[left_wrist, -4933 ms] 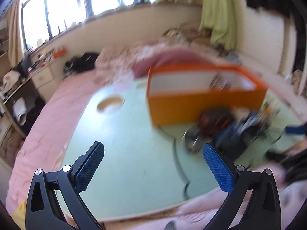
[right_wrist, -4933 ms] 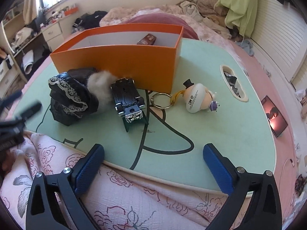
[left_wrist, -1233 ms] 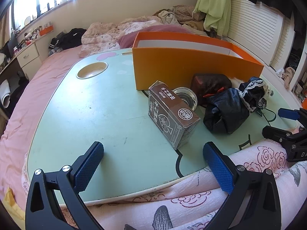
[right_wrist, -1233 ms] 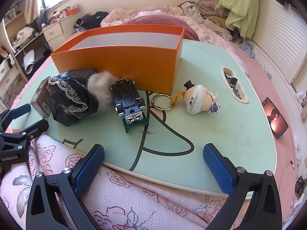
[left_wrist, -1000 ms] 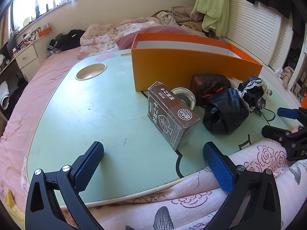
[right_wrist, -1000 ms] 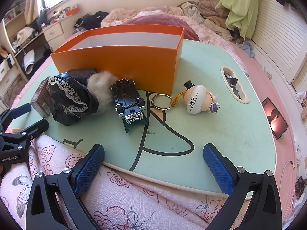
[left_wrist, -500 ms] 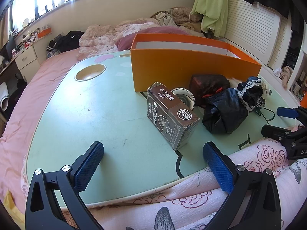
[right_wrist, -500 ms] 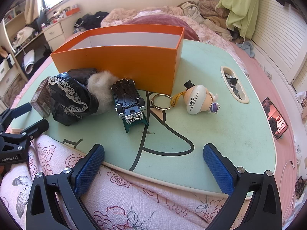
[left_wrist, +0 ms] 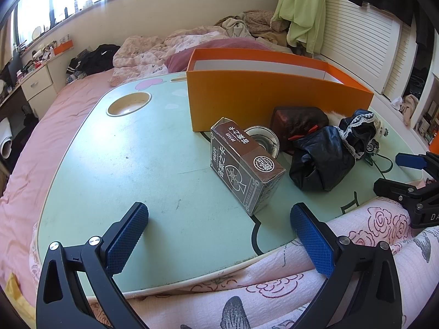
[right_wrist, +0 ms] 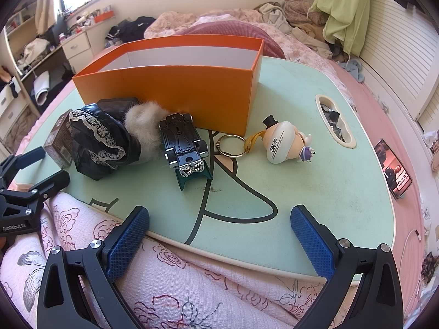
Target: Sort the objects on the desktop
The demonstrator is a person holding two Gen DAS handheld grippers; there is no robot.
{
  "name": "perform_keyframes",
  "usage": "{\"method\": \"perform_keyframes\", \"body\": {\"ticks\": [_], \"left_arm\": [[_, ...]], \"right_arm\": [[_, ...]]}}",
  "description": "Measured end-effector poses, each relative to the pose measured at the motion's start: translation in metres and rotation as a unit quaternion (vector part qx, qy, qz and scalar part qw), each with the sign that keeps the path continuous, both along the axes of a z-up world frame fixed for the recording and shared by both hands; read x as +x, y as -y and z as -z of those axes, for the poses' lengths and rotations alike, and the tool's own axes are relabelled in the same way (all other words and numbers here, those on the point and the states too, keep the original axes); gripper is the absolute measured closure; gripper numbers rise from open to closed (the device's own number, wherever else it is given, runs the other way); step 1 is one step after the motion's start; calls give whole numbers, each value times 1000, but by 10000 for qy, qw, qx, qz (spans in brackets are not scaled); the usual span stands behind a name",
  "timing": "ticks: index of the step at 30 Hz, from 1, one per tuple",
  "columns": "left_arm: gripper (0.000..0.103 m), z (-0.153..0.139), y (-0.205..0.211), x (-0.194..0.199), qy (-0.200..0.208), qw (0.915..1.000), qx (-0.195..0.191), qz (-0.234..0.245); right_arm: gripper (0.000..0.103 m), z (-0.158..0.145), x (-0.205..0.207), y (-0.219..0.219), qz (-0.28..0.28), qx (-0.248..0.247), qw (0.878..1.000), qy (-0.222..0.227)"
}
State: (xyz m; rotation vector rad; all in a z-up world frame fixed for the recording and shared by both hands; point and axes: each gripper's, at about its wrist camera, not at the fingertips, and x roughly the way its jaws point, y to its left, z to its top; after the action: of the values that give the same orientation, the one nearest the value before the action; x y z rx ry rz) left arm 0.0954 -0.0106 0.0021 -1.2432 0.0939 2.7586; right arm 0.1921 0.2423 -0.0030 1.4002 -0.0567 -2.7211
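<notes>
An open orange box (left_wrist: pixel 263 93) stands on the mint-green table (left_wrist: pixel 123 148); it also shows in the right wrist view (right_wrist: pixel 175 90). In front of it lie a brown card box (left_wrist: pixel 245 164), a small metal cup (left_wrist: pixel 262 141), a dark red pouch (left_wrist: pixel 299 122), a black lace-trimmed pouch (right_wrist: pixel 96 139) with a fur pompom (right_wrist: pixel 144 128), an upturned toy car (right_wrist: pixel 185 146) and a white figurine keychain (right_wrist: pixel 282 144). My left gripper (left_wrist: pixel 219 240) is open and empty near the table's front edge. My right gripper (right_wrist: pixel 219 240) is open and empty over the front edge.
The table has a round cup hole (left_wrist: pixel 129 104) at the far left and an oval slot (right_wrist: pixel 334 120) at the right. A phone (right_wrist: pixel 393 168) lies on the pink bedding beyond the right edge. A floral quilt (right_wrist: pixel 192 288) is below both grippers.
The brown card box, inside the orange box 4.9 s ago, now stands on the table in front of it. Over the last second neither gripper has moved noticeably.
</notes>
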Motion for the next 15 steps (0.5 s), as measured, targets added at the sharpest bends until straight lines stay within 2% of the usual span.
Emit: {"method": "perform_keyframes", "body": {"ticks": [4, 5, 6, 8, 9, 11, 13, 15], "left_arm": [[0, 0, 0, 0, -1, 10000, 3, -2], [0, 0, 0, 0, 0, 10000, 4, -2], [0, 0, 0, 0, -2, 10000, 5, -1], [0, 0, 0, 0, -3, 10000, 7, -1], [0, 0, 0, 0, -4, 10000, 6, 3], [0, 0, 0, 0, -5, 10000, 5, 0], [0, 0, 0, 0, -5, 10000, 6, 0], [0, 0, 0, 0, -6, 10000, 10, 2]], "right_arm": [[0, -1, 1, -1, -15, -88, 10000, -22], [6, -2, 1, -3, -32, -176, 9998, -41], [12, -5, 1, -7, -48, -307, 9995, -72], [47, -14, -2, -14, -20, -539, 9985, 51], [51, -26, -7, -21, -30, -811, 9967, 91], [52, -55, -15, -28, -33, -1159, 9932, -134], [50, -88, -31, -30, -43, -1267, 9912, -393], [48, -109, -66, -19, -389, -1423, 9889, -184]]}}
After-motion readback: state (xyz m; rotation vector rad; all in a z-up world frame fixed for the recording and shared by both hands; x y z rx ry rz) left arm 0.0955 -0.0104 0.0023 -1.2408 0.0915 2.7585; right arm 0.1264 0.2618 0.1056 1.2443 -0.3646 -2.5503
